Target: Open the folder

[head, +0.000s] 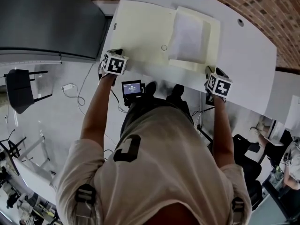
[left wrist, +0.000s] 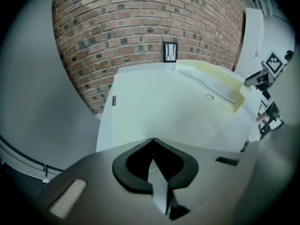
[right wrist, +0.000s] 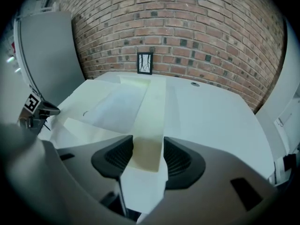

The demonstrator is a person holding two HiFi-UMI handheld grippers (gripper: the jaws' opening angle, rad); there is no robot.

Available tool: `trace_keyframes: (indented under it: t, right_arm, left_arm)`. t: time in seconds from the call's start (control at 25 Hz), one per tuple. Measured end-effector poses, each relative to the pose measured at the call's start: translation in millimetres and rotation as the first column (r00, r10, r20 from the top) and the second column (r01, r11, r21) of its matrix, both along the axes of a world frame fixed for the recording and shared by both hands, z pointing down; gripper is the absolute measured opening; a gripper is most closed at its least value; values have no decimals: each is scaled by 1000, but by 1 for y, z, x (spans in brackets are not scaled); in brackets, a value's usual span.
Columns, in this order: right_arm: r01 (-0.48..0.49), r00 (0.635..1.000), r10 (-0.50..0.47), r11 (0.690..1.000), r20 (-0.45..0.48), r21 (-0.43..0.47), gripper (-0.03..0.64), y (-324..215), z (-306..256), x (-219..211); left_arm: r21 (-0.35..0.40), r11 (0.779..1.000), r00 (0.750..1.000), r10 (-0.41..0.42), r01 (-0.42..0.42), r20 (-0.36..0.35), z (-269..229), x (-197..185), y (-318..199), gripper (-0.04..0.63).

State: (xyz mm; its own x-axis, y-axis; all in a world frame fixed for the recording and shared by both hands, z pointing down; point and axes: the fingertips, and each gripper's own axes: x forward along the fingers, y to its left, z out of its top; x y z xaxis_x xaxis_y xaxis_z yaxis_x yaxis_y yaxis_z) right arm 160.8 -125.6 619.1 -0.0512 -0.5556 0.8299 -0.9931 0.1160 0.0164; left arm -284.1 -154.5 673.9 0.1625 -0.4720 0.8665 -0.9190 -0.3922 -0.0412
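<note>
The folder [head: 140,32] lies flat on the desk [head: 248,55], its near edge toward us. Our left tool [left wrist: 152,140] is pressed together at its left corner, and our right tool [right wrist: 147,150] stands spread around the cream flap [right wrist: 151,102]. If we pinch too shallowly, the flap may slip free. With nothing pinning it down, the whole folder could slide.

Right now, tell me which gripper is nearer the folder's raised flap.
Right. The right gripper has the near edge of the raised flap between its open jaws; the left gripper, shut, is at the opposite near corner of the folder.
</note>
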Motion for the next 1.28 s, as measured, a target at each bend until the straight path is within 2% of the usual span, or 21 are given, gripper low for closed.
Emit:
trace_keyframes:
  t: [0.32, 0.8, 0.88, 1.0, 1.16, 1.28]
  right_arm:
    - [19, 998, -17, 1000, -64, 20, 110, 0, 0, -11]
    - [60, 998, -60, 997, 2, 47, 104, 2, 0, -11]
    - [66, 998, -66, 996, 11, 55, 104, 2, 0, -12]
    - [81, 997, -82, 995, 7, 61, 104, 2, -1, -11]
    - [106, 994, -107, 993, 11, 57, 104, 2, -3, -10]
    - [160, 987, -158, 985, -34, 63, 104, 1, -6, -12]
  left_arm:
    - [-10, 1000, 999, 26, -26, -20, 1, 1, -2, 5]
    - [37, 998, 997, -60, 58, 54, 2, 0, 2, 5]
    - [55, 990, 991, -130, 129, 14, 0, -3, 0, 5]
    - [89, 964, 967, -243, 249, -76, -18, -5, -1, 5]
    - [150, 947, 954, -265, 285, -142, -43, -1, 1, 6]
    - [187, 934, 945, -271, 305, -186, -60, 4, 2, 6]
